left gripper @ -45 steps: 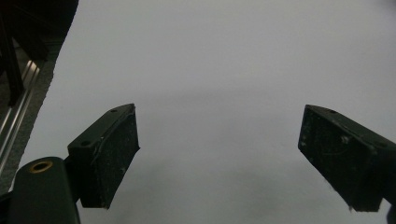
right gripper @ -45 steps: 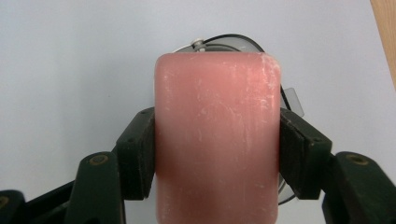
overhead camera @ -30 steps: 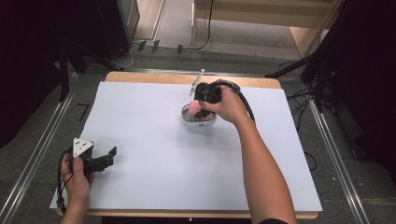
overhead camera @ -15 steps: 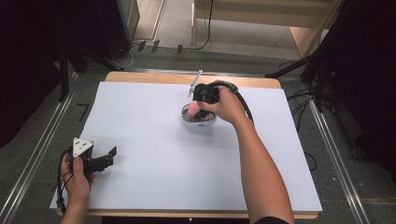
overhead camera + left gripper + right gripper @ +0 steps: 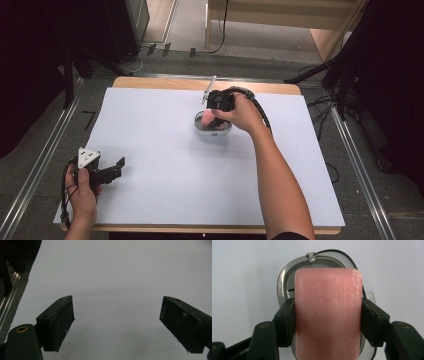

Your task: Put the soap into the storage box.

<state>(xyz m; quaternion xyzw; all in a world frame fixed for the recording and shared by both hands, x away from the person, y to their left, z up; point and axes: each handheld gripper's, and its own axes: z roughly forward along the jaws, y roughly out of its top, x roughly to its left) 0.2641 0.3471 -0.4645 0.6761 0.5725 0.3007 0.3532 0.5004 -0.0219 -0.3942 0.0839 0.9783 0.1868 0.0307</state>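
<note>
A pink bar of soap [image 5: 328, 312] is clamped between the jaws of my right gripper [image 5: 328, 323], which is shut on it. Right beneath the bar lies a grey soap dish [image 5: 287, 286] with a metal rim. From above, the right gripper [image 5: 210, 117] holds the soap [image 5: 205, 118] over the dish [image 5: 212, 131] at the back middle of the table. My left gripper [image 5: 117, 167] rests near the front left corner, open, its jaws spread wide over bare white surface [image 5: 117, 322] with nothing between them.
A white sheet [image 5: 165, 170] covers the wooden table. Metal rails [image 5: 40, 165] run along both sides on the floor. Cables trail from both grippers. Dark stands and a wooden shelf stand behind the table.
</note>
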